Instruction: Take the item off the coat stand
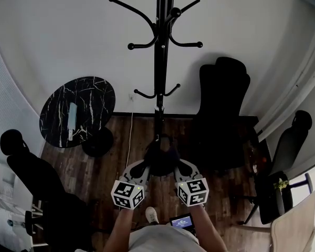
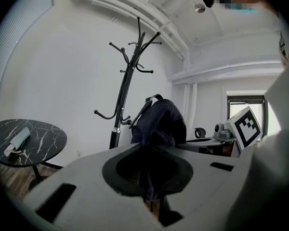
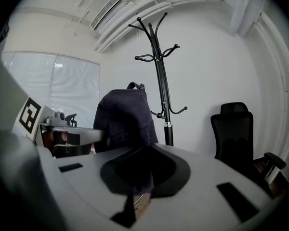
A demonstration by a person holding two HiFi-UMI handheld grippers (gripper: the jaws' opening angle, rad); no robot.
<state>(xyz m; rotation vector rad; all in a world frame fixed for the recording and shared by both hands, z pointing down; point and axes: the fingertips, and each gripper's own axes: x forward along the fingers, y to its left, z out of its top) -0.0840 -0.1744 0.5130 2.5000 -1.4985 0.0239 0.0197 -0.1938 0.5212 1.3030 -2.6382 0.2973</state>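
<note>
A dark navy bag (image 1: pixel 161 156) with a strap hangs between my two grippers, low in front of the black coat stand (image 1: pixel 158 62) and apart from it. The stand's hooks that show are bare. My left gripper (image 1: pixel 147 168) is shut on the bag's left side, and my right gripper (image 1: pixel 177 168) is shut on its right side. In the left gripper view the bag (image 2: pixel 159 124) rises from the shut jaws of the left gripper (image 2: pixel 151 196), with the stand (image 2: pixel 125 90) behind. In the right gripper view the bag's fabric (image 3: pixel 124 117) runs down into the right gripper (image 3: pixel 142 186).
A round black marble table (image 1: pixel 97 96) stands at the left with a pale roll (image 1: pixel 72 121) on it. Black office chairs stand at the right (image 1: pixel 223 104), far right (image 1: pixel 289 146) and near left (image 1: pixel 29 175). A white wall lies behind the stand, and the floor is wood.
</note>
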